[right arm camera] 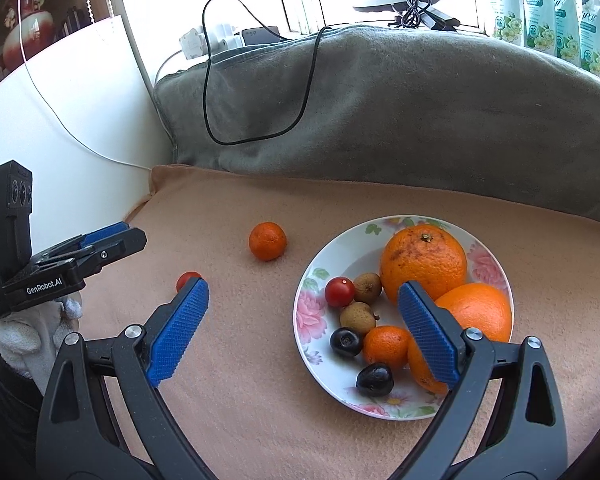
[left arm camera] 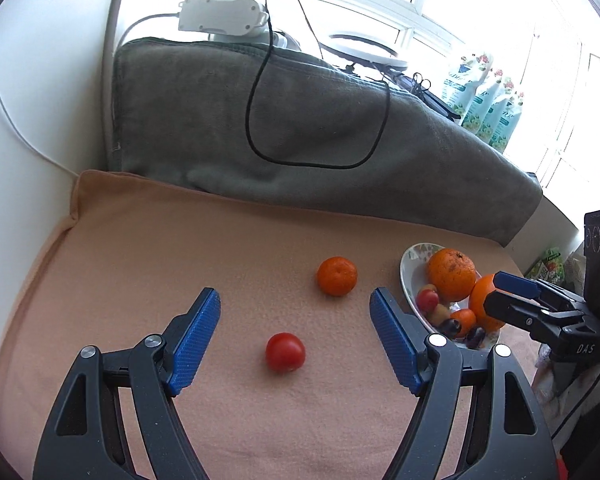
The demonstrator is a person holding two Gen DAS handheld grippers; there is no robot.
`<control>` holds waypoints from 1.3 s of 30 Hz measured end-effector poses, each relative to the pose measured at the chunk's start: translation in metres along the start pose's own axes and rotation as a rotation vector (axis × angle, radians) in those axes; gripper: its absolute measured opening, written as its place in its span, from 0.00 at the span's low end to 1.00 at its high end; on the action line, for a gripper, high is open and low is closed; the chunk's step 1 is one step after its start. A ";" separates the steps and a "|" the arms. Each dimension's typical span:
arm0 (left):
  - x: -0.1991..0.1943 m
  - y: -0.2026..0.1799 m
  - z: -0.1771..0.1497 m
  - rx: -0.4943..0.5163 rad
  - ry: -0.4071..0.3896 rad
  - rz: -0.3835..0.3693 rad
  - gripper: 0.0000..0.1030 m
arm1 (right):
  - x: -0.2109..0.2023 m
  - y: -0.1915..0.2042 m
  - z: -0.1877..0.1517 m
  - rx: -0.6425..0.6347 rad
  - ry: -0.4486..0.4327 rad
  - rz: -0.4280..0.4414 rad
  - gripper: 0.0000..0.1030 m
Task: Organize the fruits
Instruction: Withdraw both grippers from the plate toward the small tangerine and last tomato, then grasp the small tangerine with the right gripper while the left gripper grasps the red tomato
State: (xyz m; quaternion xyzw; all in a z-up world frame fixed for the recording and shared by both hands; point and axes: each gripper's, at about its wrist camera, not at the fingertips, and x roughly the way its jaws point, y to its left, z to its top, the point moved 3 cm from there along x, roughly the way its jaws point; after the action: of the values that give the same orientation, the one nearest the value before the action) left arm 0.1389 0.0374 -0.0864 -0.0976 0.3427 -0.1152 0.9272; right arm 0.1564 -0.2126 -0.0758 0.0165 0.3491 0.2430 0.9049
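A red cherry tomato [left arm camera: 285,352] lies on the peach cloth between the blue pads of my open left gripper [left arm camera: 296,322], slightly nearer than their tips. A tangerine [left arm camera: 337,275] lies just beyond it. A floral plate [right arm camera: 380,236] holds two big oranges [right arm camera: 422,262], a small tangerine [right arm camera: 385,346], a cherry tomato [right arm camera: 339,291], two brown longans and two dark fruits. My right gripper [right arm camera: 303,298] is open and empty above the plate's near left side. The loose tangerine [right arm camera: 267,241] and tomato [right arm camera: 186,279] also show in the right wrist view, the tomato half hidden by my left finger.
The peach cloth [left arm camera: 160,248] covers the table. A grey blanket roll [left arm camera: 300,128] with a black cable lies along the back. A white wall [left arm camera: 28,120] stands at the left. Flower-print packs [right arm camera: 548,12] and a ring light stand by the window.
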 end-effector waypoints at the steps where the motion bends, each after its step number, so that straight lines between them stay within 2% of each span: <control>1: -0.001 0.003 -0.003 -0.008 0.002 0.004 0.75 | 0.002 0.000 0.002 0.007 0.004 0.007 0.95; 14: -0.001 0.025 -0.024 -0.058 0.030 0.009 0.75 | 0.035 0.013 0.019 0.013 0.053 0.043 0.94; 27: 0.024 0.016 -0.034 -0.014 0.081 -0.008 0.74 | 0.098 0.031 0.034 -0.050 0.160 0.027 0.69; 30: 0.032 0.014 -0.036 -0.005 0.099 -0.014 0.68 | 0.114 0.032 0.034 -0.052 0.184 0.017 0.64; 34: 0.042 0.010 -0.037 0.011 0.123 -0.017 0.65 | 0.129 0.034 0.033 -0.060 0.206 0.005 0.63; 35: 0.044 0.010 -0.037 0.015 0.128 -0.019 0.62 | 0.131 0.035 0.033 -0.066 0.211 0.003 0.62; 39: 0.052 0.009 -0.037 0.020 0.146 -0.023 0.59 | 0.142 0.038 0.032 -0.086 0.231 -0.008 0.57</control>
State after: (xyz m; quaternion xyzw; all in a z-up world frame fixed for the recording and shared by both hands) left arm 0.1542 0.0274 -0.1478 -0.0835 0.4070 -0.1362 0.8993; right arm 0.2513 -0.1104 -0.1324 -0.0521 0.4404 0.2543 0.8594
